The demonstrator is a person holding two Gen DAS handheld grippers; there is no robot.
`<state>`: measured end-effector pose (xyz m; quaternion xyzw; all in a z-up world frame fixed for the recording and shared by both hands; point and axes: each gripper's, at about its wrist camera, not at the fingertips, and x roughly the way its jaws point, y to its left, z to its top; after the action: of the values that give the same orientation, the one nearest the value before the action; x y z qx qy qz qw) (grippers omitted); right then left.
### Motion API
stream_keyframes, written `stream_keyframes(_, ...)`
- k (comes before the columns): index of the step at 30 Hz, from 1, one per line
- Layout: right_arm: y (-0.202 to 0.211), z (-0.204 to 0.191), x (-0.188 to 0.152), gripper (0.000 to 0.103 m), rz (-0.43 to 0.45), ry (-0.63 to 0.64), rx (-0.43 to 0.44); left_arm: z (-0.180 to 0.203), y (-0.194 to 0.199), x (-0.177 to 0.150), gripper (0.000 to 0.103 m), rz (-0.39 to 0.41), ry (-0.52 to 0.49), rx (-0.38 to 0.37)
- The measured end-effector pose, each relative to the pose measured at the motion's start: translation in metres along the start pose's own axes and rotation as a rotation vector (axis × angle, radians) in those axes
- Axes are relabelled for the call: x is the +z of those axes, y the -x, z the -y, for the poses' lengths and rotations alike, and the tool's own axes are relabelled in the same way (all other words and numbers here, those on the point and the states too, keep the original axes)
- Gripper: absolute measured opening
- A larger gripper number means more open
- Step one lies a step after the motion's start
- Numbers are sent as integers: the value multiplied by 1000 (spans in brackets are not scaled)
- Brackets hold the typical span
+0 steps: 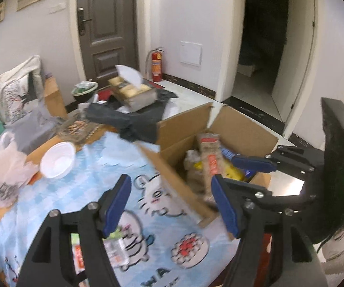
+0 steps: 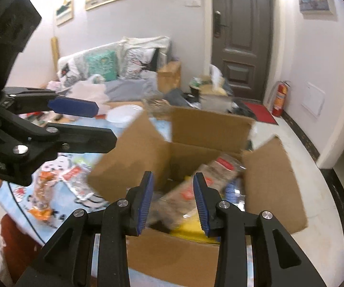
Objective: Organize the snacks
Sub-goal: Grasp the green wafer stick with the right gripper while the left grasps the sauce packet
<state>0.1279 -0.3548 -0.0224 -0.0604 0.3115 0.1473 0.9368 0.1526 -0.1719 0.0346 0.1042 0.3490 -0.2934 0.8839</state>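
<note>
A long clear-wrapped snack pack (image 2: 196, 189) with red labels is found lying tilted inside the open cardboard box (image 2: 274, 186), its long axis running from the near side up toward the far right corner. The box stands on the cartoon-printed cloth (image 1: 81, 191) covering the counter. The left gripper (image 1: 172, 203) is held with jaws wide and empty; the right gripper (image 2: 174, 201) is parted narrowly above the pack, nothing clamped.

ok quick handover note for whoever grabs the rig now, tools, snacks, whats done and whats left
Left tool: open, empty, over the tablecloth.
Right tool: open, empty, above the cardboard box.
Done: long brown snack pack, yellow and blue packs lie in the box.
Left: orange snack bag and clear red-label packets lie on the cloth beside the box; they likely go in next.
</note>
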Motion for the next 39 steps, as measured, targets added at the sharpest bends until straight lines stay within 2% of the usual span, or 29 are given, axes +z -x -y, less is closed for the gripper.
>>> stream_keyframes(5, 4, -56, 10, 29, 25, 81, 82, -38, 28, -38, 70, 7, 39, 104)
stream_keyframes(8, -3, -91, 13, 30, 17, 137, 127, -62, 37, -62, 71, -1, 81, 138)
stream_keyframes(15, -41, -151, 7, 31, -64, 212, 222, -119, 35, -124, 71, -50, 208, 162)
stream_keyframes(17, -55, -164, 2, 37, -93, 225, 254, -130, 30, -139, 71, -68, 237, 156)
stream_keyframes(20, -77, -180, -11, 38, -150, 240, 291, -142, 17, -163, 71, -94, 282, 130)
stream_keyframes(24, -112, -188, -25, 38, -224, 240, 294, -152, -7, -185, 71, -122, 329, 113)
stream_keyframes(27, -138, -183, -29, 38, -245, 225, 249, -160, -21, -197, 71, -142, 357, 91)
stream_keyframes(33, -182, -167, -24, 38, -258, 195, 201, -172, -38, -199, 71, -149, 373, 89)
stream_keyframes(39, -223, -167, -17, 39, -265, 198, 215, -184, -50, -200, 71, -159, 406, 81)
